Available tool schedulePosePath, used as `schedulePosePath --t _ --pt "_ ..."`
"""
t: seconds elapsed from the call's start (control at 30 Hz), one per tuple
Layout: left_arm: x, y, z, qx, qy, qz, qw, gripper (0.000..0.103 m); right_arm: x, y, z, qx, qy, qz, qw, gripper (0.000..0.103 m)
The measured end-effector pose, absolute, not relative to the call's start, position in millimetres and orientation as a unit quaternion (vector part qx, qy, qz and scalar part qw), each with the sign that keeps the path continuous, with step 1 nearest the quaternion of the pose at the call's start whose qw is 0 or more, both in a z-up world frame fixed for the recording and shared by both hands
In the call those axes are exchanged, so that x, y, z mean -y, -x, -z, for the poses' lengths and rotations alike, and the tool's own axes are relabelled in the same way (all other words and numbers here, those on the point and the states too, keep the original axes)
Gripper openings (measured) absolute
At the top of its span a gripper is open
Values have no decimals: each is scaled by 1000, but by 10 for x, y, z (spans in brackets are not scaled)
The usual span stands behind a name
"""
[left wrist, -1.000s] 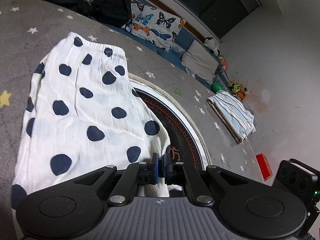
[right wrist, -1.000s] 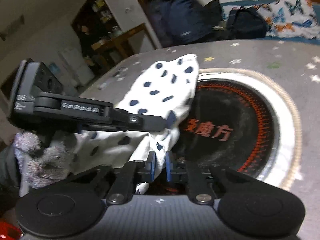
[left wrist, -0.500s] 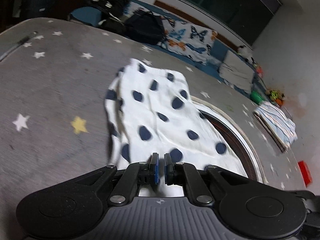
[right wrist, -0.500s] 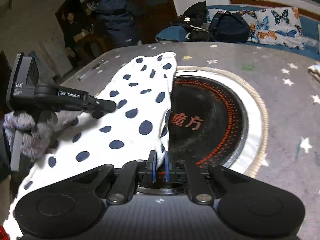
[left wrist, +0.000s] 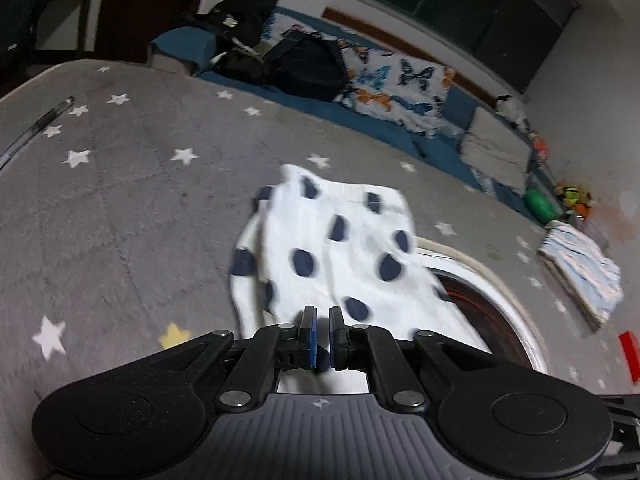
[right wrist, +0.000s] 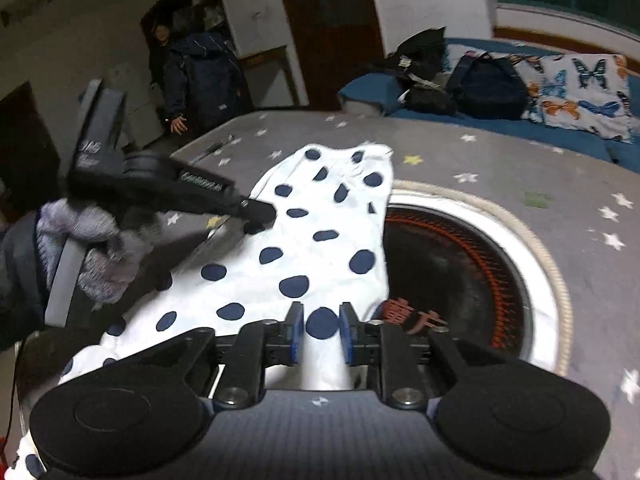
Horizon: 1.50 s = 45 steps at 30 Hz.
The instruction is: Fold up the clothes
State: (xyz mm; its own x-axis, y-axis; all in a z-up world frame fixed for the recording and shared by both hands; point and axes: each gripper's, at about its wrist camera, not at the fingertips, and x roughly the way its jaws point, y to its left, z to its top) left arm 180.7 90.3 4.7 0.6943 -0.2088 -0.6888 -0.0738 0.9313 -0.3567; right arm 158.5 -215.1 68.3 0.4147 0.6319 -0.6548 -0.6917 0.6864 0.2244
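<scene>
A white garment with dark blue dots (left wrist: 340,248) lies stretched over the grey star mat, its far end bunched. My left gripper (left wrist: 320,336) is shut on the garment's near edge, white cloth between its blue pads. In the right wrist view the garment (right wrist: 304,248) runs from the near left to the far middle. My right gripper (right wrist: 319,338) has its jaws parted, with a fold of the cloth lying between them. The left gripper (right wrist: 256,216) shows there at the garment's left edge, held by a gloved hand.
A round black and white disc with red marks (right wrist: 460,272) is set in the mat, right of the garment. A folded striped cloth (left wrist: 580,276) and a red block (left wrist: 628,352) lie at the far right. A pen (left wrist: 36,128) lies at the left edge. Bags and cushions line the back.
My right gripper has opened; it was shut on the cloth before. My left gripper has pulled back with the garment's edge, so the garment looks farther and more stretched out.
</scene>
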Motion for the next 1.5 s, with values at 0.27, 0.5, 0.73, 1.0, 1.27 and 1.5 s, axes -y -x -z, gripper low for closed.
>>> schedulePosePath --t 0.27,0.5,0.73,1.0,1.27,1.5 --pt "-1052 -1977 -129 -372 180 22 910 7 2165 -1826 -586 -394 48 -366 842 19" --pt "-936 -2135 -114 -371 131 15 919 7 1819 -2041 -720 -372 64 -403 833 20" --pt "-967 -2218 -85 -367 125 8 922 7 1517 -2317 -555 -391 93 -408 820 20" --pt "-1021 -2317 -127 -346 115 -10 931 39 1433 -2700 -653 -369 79 -398 836 41" --pt "-959 -2472 -68 -352 90 18 931 37 1270 -3217 -546 -383 58 -386 838 52" --pt "-957 -2543 -10 -350 90 36 932 33 1213 -3341 -469 -386 47 -393 833 52"
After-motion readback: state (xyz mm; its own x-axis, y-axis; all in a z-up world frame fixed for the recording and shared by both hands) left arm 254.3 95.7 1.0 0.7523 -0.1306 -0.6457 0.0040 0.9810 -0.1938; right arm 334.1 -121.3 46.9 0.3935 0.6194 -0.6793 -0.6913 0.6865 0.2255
